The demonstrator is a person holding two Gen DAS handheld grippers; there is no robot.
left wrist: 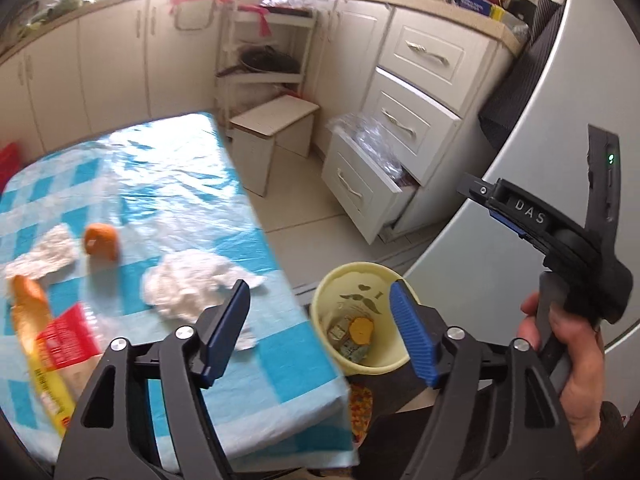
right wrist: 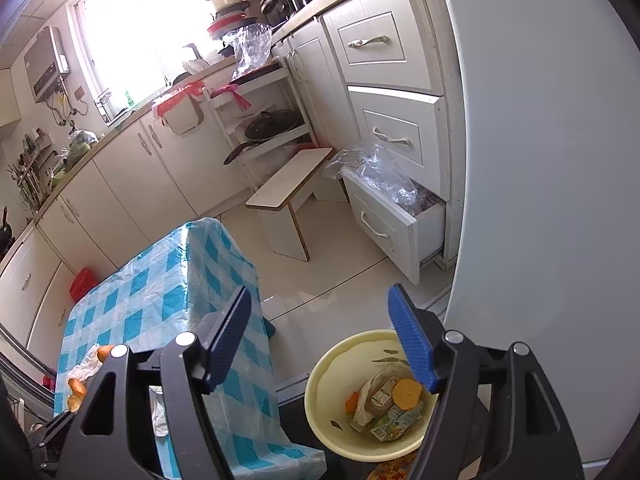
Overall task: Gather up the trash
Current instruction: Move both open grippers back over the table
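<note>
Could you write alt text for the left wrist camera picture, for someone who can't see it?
The open left gripper hangs over the edge of a blue-checked table, above a yellow bin on the floor that already holds scraps. On the table lie crumpled white tissue, orange peel and a red-and-yellow wrapper; a hand holds the right gripper beside it.

Strong daylight is admitted through the window [right wrist: 120,36], which is blown out to white in the right wrist view and leaves glare on the floor [right wrist: 320,280] and the plastic-covered tablecloth [left wrist: 160,176]. Motion blur is seen in the left wrist view on the orange peel [left wrist: 101,240], the tissue [left wrist: 188,284] and the table edge, while the cabinets [left wrist: 416,92] farther off are rendered fairly sharp. Heavy fisheye bending is noted in both views, with straight lines curved and the corners vignetted to black.
</note>
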